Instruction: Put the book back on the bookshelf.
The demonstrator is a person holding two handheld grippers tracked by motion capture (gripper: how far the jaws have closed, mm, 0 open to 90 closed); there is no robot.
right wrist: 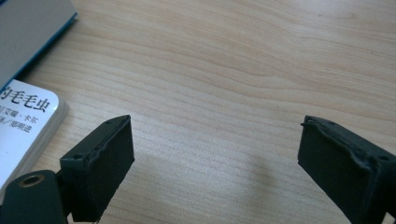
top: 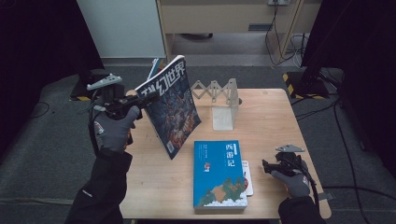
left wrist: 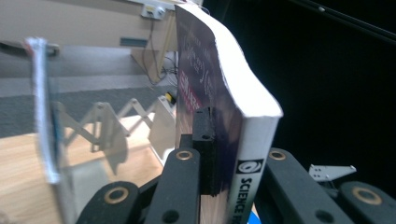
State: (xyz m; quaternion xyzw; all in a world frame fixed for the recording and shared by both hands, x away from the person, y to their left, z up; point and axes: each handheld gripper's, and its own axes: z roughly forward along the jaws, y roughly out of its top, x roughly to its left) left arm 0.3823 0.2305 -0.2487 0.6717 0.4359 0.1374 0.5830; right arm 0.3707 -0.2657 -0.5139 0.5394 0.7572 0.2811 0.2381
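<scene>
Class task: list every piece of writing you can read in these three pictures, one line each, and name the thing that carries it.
"幻世界" – cover of the magazine, held up by the left gripper; the first character is partly cut off.
"SCIENCE F…" – magazine spine, rest cut off.
"西游记" – cover of the blue book lying on the table.
"…毛毛虫" – the white booklet beside the blue book.
Smaller print on all three: too small or blurred to read.

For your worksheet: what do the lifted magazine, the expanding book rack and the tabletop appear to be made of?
Magazine: paper with a glossy printed cover; white page edges show and it bends in the left gripper.
Book rack: probably pale plastic or painted metal; thin, smooth, hinged strips.
Tabletop: light wood or wood-look laminate; visible grain.
</scene>
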